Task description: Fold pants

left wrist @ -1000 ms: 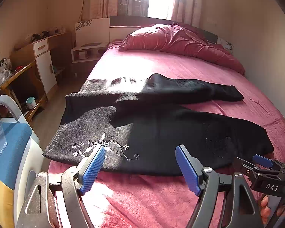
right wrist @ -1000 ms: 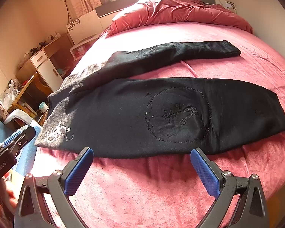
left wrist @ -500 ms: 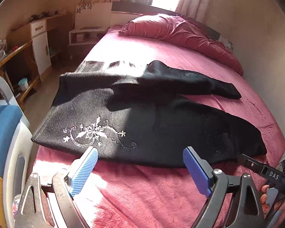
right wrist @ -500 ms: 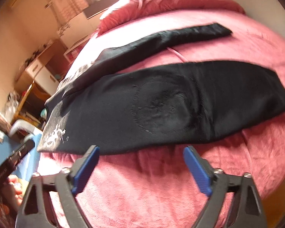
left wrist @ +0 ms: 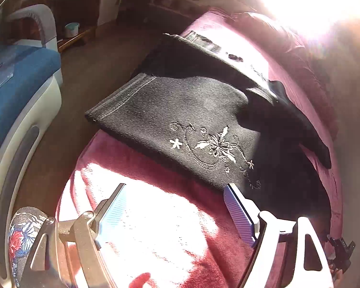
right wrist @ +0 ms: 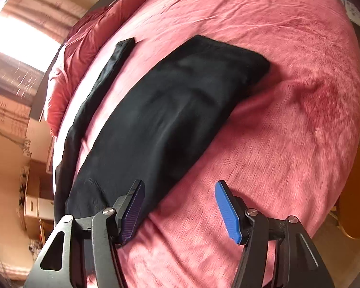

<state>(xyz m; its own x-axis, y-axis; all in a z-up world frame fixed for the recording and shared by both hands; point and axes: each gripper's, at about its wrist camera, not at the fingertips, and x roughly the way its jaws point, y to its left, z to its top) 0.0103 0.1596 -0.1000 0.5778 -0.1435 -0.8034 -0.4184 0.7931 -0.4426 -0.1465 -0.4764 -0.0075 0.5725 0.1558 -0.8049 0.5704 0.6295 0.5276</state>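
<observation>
Black pants [left wrist: 199, 115] lie spread on a bed with a dark red cover [left wrist: 156, 228], the waistband at the bed's left edge and white floral embroidery [left wrist: 213, 148] facing up. The left tongs [left wrist: 175, 213] hover apart over the sunlit cover, the right pad [left wrist: 238, 213] at the pants' near edge. A blue-cushioned chair [left wrist: 19, 81] stands left.

1. In the left wrist view, window glare whites out the top right corner, so the pillow end of the bed [left wrist: 300, 55] cannot be made out.
2. The far leg of the pants [left wrist: 180, 110] sinks into deep shadow there; its cuff is hard to trace.
3. A sunlit patch bleaches the blanket between the left gripper's [left wrist: 175, 206] fingers.
4. The right wrist view is smeared by motion: the pants' [right wrist: 160, 120] embroidery cannot be seen.
5. The waistband is cut off behind the right gripper's [right wrist: 180, 206] near finger.
6. The desk [right wrist: 33, 204] at the left edge is too blurred to read.
</observation>
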